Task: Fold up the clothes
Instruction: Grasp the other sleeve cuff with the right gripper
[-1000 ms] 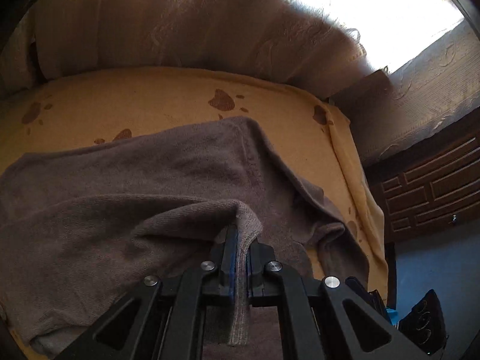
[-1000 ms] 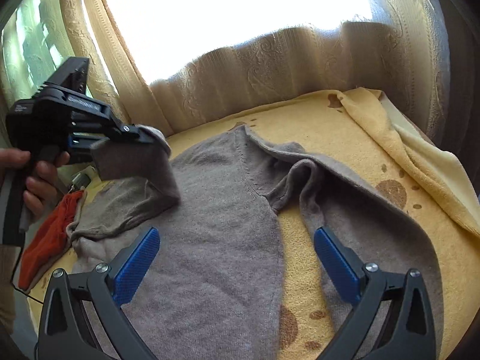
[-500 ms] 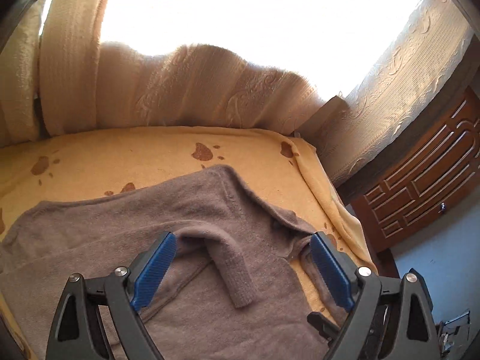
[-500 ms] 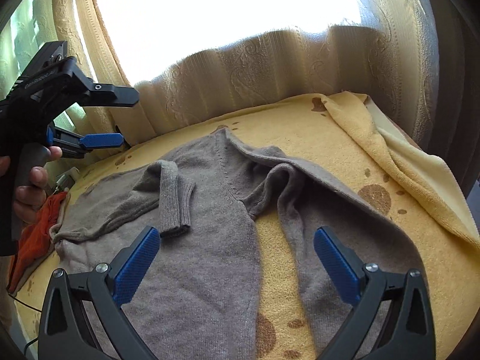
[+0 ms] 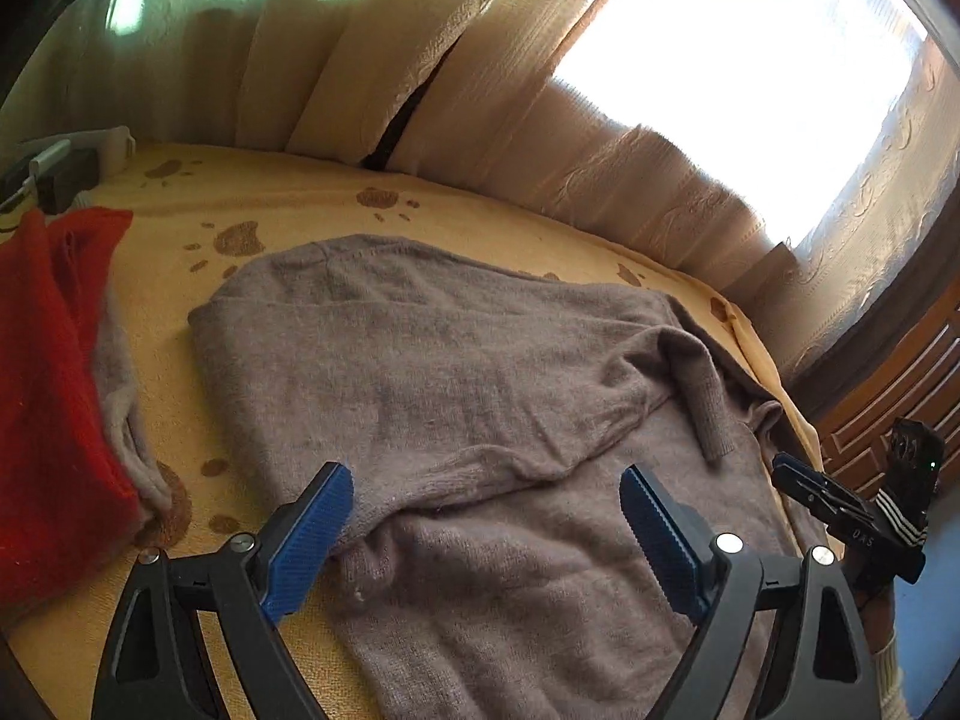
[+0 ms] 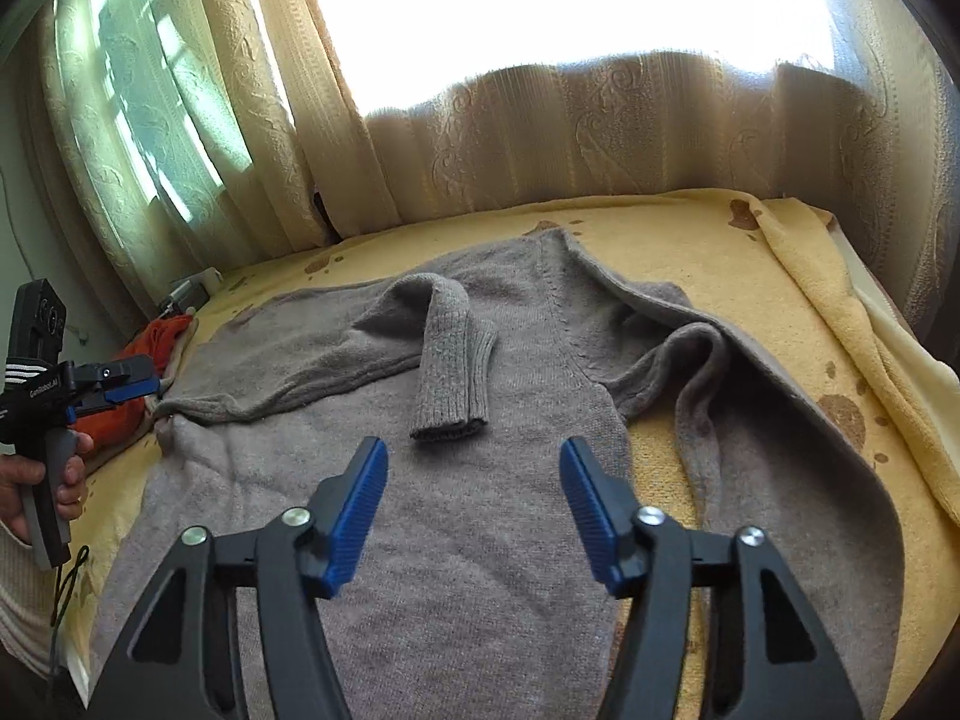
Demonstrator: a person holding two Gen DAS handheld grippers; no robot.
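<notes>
A grey-brown knitted sweater lies spread on a yellow blanket. One sleeve is folded across its body, with the ribbed cuff lying on the chest. The other sleeve sits bunched at the right. My left gripper hovers open over the sweater's lower side edge, holding nothing. From the right wrist view the left gripper shows at the far left in a person's hand. My right gripper is open just short of the cuff and holds nothing.
A folded red garment lies at the blanket's left end, with a grey one under it. The yellow paw-print blanket covers the bed. Beige curtains hang behind. A wooden door stands to the right.
The left gripper opened and let the sleeve drop across the sweater's body, then drew back left toward the red garment. The right gripper's fingers have narrowed and moved closer to the cuff.
</notes>
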